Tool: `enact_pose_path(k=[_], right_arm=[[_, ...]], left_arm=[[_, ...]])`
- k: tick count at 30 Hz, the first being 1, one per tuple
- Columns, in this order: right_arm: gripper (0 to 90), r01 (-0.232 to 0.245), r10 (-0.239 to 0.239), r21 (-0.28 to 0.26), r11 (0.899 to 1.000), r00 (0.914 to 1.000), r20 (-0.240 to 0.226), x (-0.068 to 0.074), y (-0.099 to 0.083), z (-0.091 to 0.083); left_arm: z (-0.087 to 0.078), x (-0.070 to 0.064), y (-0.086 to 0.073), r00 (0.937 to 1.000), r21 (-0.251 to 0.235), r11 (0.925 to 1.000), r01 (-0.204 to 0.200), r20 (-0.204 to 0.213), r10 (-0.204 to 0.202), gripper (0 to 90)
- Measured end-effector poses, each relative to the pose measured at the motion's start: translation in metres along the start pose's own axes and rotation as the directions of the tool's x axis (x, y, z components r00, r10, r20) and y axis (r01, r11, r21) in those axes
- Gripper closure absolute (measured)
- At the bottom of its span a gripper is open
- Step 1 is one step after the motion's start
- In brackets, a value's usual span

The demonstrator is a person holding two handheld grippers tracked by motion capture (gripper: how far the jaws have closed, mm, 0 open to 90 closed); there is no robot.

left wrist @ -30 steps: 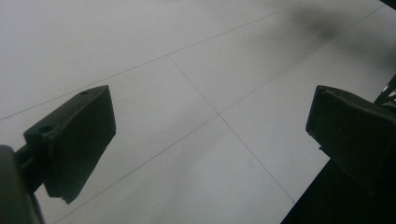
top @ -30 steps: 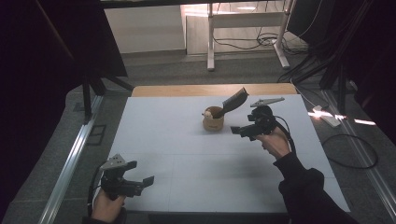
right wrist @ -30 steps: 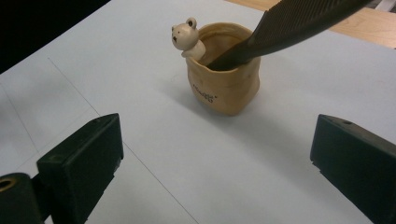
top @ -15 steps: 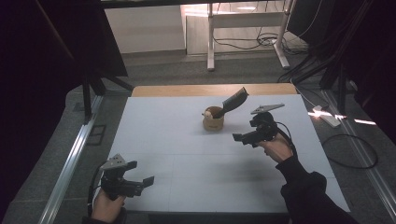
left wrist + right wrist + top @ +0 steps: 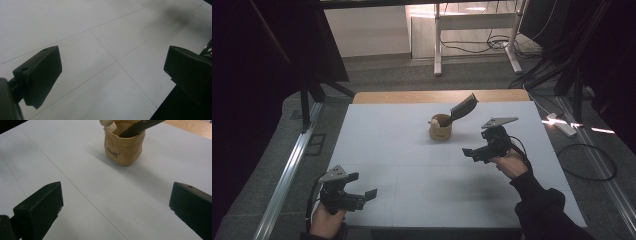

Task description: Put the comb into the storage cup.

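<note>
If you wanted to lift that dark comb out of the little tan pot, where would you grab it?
Probably by the free upper end of the comb, which leans up and out over the rim of the tan pot. The right hand-held gripper, jaws open, could come from that leaning side and close across its flat faces.

A white tabletop point(image 5: 402, 150), scored by thin seam lines, with a bare wooden strip point(image 5: 412, 96) along its far edge. Beyond the tabletop, grey carpeted floor point(image 5: 387, 70) and a pale wall. A white-legged desk point(image 5: 438, 50) stands on the floor beyond the tabletop, black cables point(image 5: 472, 46) beneath it. Right of the tabletop, a white power strip point(image 5: 562, 125) in a patch of light. Left of it, a metal rail point(image 5: 287, 175).
</note>
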State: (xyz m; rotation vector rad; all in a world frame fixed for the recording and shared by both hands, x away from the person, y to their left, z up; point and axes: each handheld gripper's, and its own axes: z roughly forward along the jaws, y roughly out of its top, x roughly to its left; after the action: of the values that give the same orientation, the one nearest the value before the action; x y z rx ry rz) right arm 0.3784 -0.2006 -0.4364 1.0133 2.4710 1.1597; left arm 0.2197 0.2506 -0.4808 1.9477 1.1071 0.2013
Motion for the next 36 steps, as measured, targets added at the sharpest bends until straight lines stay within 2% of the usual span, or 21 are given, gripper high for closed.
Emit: enact_pose_path(k=[10, 15, 24, 36], right_arm=[[0.0, 0.021, -0.021, -0.002, 1.000, 0.9998, 0.004, 0.005, -0.008, -0.011], [0.0, 0.027, -0.027, 0.013, 1.000, 0.9994, 0.023, 0.006, -0.013, -0.015], [0.0, 0.022, -0.022, 0.024, 0.999, 0.9995, 0.022, 0.007, -0.023, -0.024], [0.0, 0.040, -0.041, 0.017, 0.999, 0.9985, 0.037, 0.011, -0.035, -0.034]], left_arm=[[0.000, 0.000, 0.000, 1.0000, -0.001, 1.0000, 0.000, -0.001, 0.000, 2.0], [-0.001, 0.000, 0.000, 1.0000, -0.003, 1.0000, 0.000, -0.004, 0.000, 2.0], [-0.001, 0.000, 0.000, 0.9999, -0.011, 0.9999, 0.006, -0.012, -0.006, 1.3], [-0.002, -0.003, 0.000, 0.9990, -0.007, 0.9998, -0.017, -0.042, 0.016, 0.6]])
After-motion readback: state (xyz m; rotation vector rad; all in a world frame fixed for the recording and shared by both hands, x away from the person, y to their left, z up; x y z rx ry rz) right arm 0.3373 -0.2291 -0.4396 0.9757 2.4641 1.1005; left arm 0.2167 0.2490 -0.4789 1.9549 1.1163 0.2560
